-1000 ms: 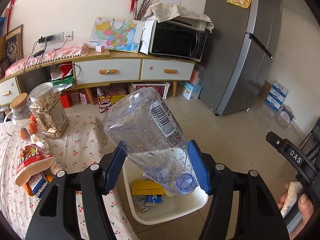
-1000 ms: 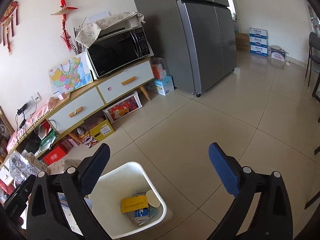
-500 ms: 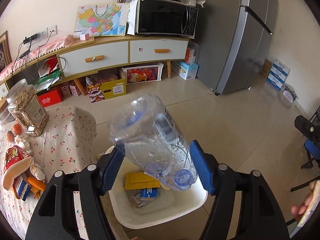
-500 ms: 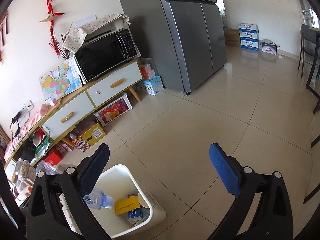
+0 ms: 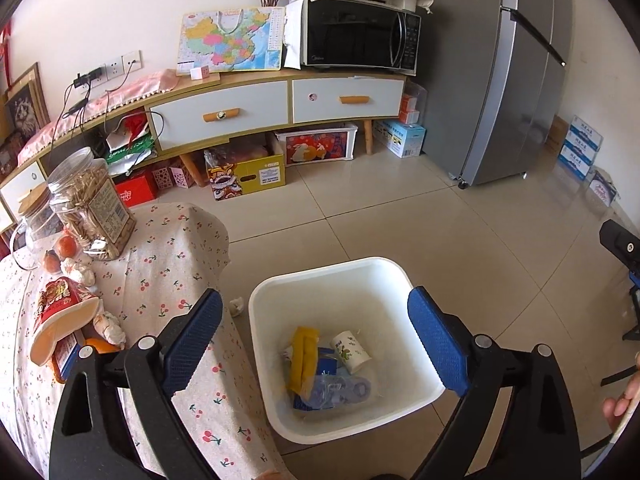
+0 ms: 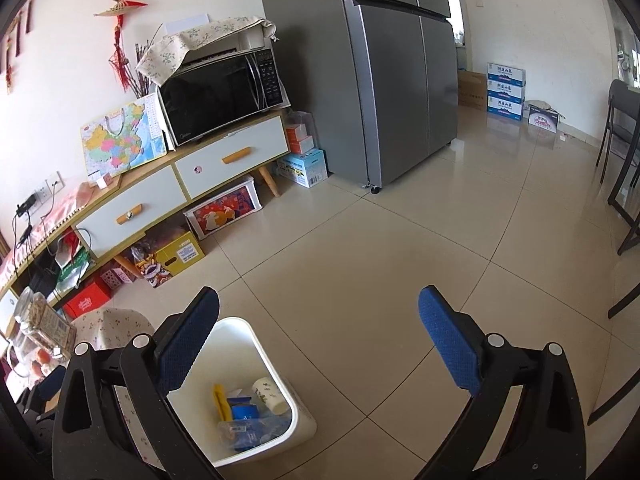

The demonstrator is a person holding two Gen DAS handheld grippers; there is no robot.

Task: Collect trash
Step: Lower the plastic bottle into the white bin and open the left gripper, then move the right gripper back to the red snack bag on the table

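A white trash bin [image 5: 320, 280] [image 6: 298, 420] stands on the floor beside the table. In it lie a clear plastic bottle [image 5: 336, 390] [image 6: 248, 430], a yellow wrapper [image 5: 302, 356], a paper cup [image 5: 352, 350] [image 6: 270, 394] and a blue carton [image 6: 242, 410]. My left gripper [image 5: 314, 336] hovers over the bin, its jaws opening wide with nothing between them. My right gripper [image 6: 318, 340] hangs open and empty to the right of the bin, above the floor.
The table with a cherry-print cloth [image 5: 160, 264] carries a red snack bag [image 5: 60, 316], jars [image 5: 92, 208], oranges and crumpled tissue. A paper ball [image 5: 237, 306] lies on the floor by the bin. A sideboard [image 5: 280, 100], microwave and fridge [image 5: 516, 80] line the wall.
My left gripper opened and let go of the clear bottle, which dropped into the bin. The left gripper also sank closer to the bin. The right gripper stayed open and barely moved.
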